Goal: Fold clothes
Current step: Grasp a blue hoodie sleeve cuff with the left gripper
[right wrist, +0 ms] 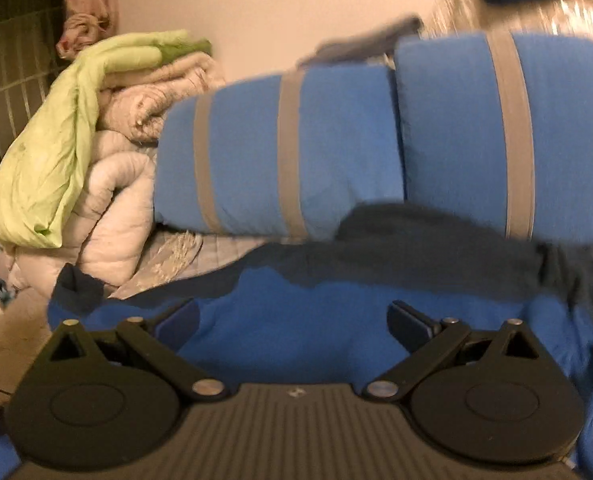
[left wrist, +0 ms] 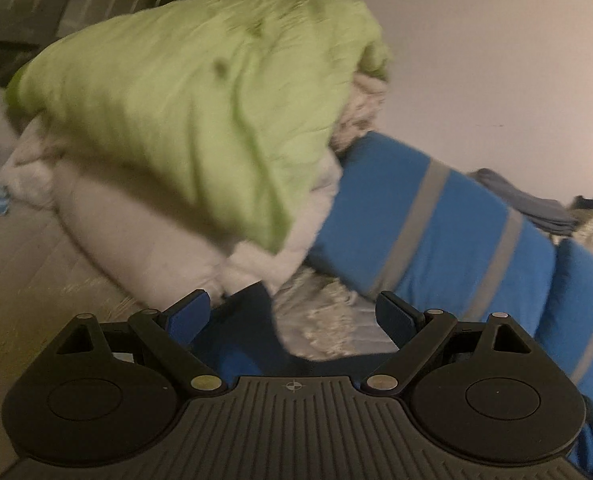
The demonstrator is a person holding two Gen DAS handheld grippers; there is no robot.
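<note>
Since the blue garment lies spread on the bed just below both tongs, in front of the striped blue pillows, I judge it soft, light and floppy, likely to sag and slide once lifted. I'd take it at an edge or corner, perhaps near the dark cuff. My left tongs stand wide and hold nothing, pointing toward the green cover. My right tongs are wide too, empty above the cloth.

Lime-green cover, off-white quilt, blue pillows — grey-striped, blue garment — dark trim
</note>
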